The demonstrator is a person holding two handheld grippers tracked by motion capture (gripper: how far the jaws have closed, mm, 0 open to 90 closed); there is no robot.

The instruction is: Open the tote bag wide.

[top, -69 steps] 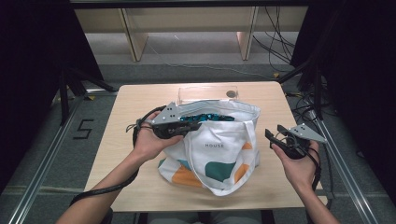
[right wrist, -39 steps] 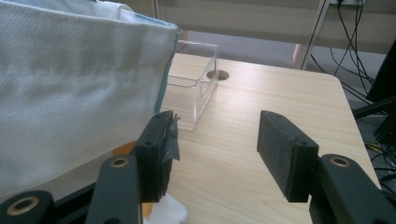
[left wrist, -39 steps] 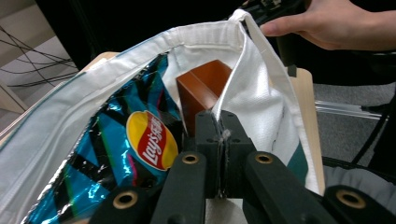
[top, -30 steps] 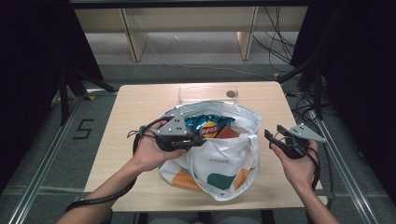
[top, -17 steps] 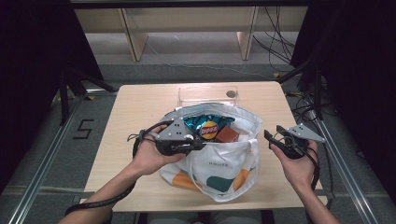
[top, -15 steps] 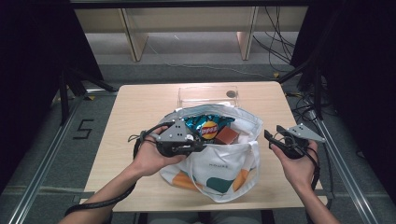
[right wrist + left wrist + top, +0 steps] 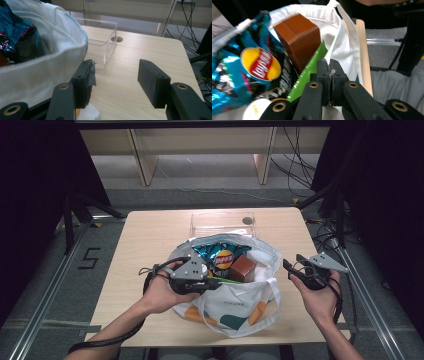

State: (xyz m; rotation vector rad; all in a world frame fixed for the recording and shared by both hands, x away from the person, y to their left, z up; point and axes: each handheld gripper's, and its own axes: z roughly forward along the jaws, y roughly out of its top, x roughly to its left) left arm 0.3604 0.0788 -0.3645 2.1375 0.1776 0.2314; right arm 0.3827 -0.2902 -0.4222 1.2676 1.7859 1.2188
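Note:
A white tote bag (image 7: 235, 305) with orange and green print lies on the table, mouth up. Inside sit a blue chip bag (image 7: 220, 257), a brown box (image 7: 243, 268) and a green saw-edged packet (image 7: 227, 281). My left gripper (image 7: 212, 284) is at the bag's near rim, shut on the white cloth; in the left gripper view its jaws (image 7: 331, 72) meet on a thin fold beside the green packet (image 7: 309, 72) and the brown box (image 7: 299, 37). My right gripper (image 7: 290, 267) hangs open just right of the bag, with nothing between its pads (image 7: 115, 77) and the bag's wall (image 7: 50, 62) at its left pad.
A clear plastic container (image 7: 222, 224) stands behind the bag near the table's far edge, also in the right gripper view (image 7: 105, 37). Bare wood table (image 7: 135, 250) lies left of the bag. Cables and frame legs stand on the floor around the table.
My left gripper has drawn the bag's rim toward the person, widening the mouth and uncovering the chip bag and brown box. The right gripper has stayed in place.

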